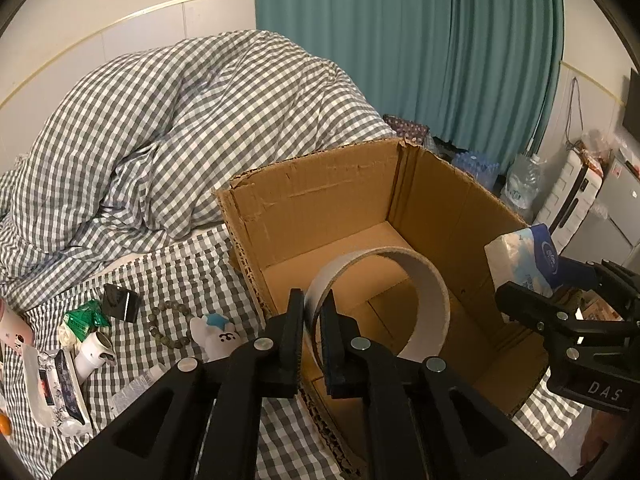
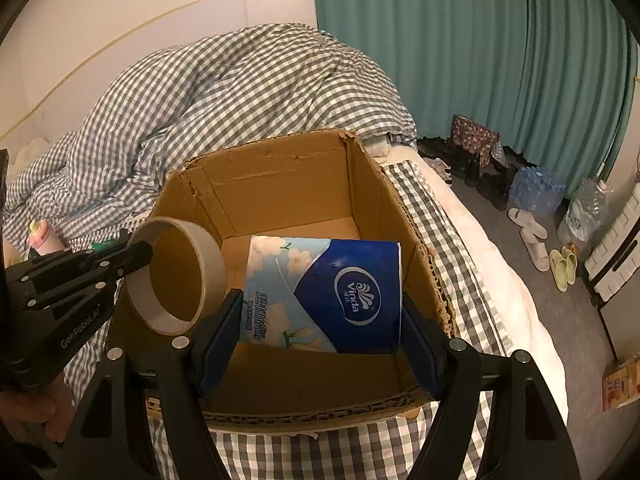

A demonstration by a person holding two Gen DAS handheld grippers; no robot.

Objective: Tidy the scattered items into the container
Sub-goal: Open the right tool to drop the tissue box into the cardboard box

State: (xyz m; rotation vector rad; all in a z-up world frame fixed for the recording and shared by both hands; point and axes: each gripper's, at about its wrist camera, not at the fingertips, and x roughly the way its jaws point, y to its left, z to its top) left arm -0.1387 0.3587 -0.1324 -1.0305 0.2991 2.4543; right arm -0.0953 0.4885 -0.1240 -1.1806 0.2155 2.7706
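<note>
An open cardboard box is set on a bed covered with a grey-and-white checked sheet, with a rumpled checked duvet heaped at the far side.

The left tool is held over the near left part of the box, and the wall of a cardboard tape ring is seen between its two narrowly spaced fingers. The ring is held on edge above the box floor, with its hollow turned towards the right. Whether the pads still press on the ring's wall cannot be told for certain, though the wall fills the narrow gap.

The right tool is spread wide around a blue and white tissue pack, which is gripped by its two short sides and held inside the box opening, just to the right of the ring.

On the sheet to the left of the box, scattered items are left lying: a beaded bracelet, a small white and blue plush toy, a small black box, a green packet, a white tube and a flat wet-wipe pack.

A teal curtain is hung beyond the bed, and slippers are seen on the floor at the right.
</note>
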